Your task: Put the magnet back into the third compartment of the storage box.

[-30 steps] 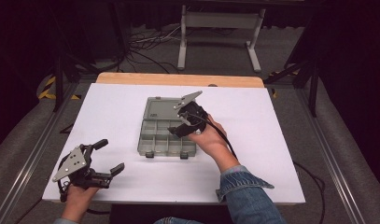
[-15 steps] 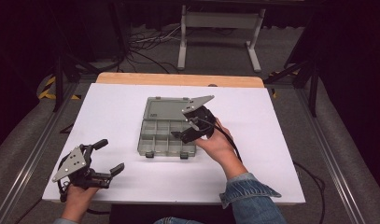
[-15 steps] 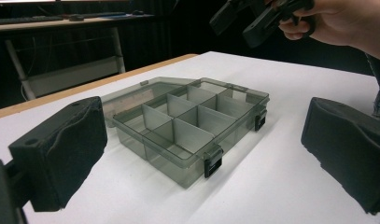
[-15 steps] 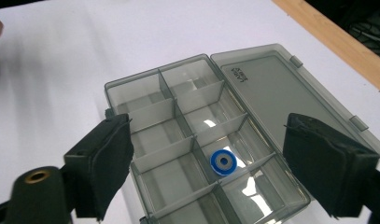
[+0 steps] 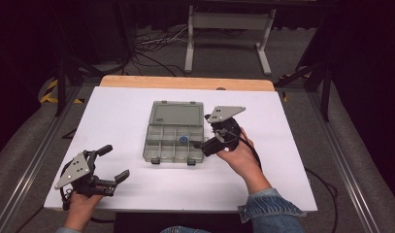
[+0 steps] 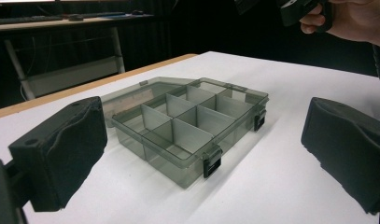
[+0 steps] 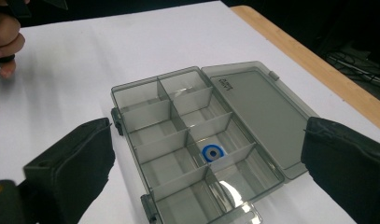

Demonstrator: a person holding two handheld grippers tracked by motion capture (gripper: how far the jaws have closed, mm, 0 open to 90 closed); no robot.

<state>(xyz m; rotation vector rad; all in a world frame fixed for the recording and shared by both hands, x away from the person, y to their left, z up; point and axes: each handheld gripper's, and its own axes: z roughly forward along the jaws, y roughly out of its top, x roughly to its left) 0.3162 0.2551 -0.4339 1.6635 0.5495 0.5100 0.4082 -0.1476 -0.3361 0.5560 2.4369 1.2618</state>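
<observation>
Ring dropped into the organizer box

Organizer box [image 5: 174, 132] is sitting open near the middle of the white worktop [image 5: 117, 121], its lid lying flat on the far side of the tray. Inside it, a small blue ring [image 5: 184, 141] is resting loose on the floor of one compartment, toward the box's right side in the row nearer the lid; the other compartments are looking empty in the right gripper view. The right tool [image 5: 205, 144] is hovering just beside the box's right edge, clear of the ring; its jaws have just been opening and are now standing wide with nothing between them. The left tool [image 5: 115, 162] is waiting well to the left of the box, on the person's side of the worktop, jaws spread and gripping nothing.

Judging by this, the placing step is looking done: the ring is lying in its compartment, released. What seems to be remaining is drawing the right tool away and, perhaps, folding the lid over and snapping the two front latches [image 6: 212, 164].
</observation>
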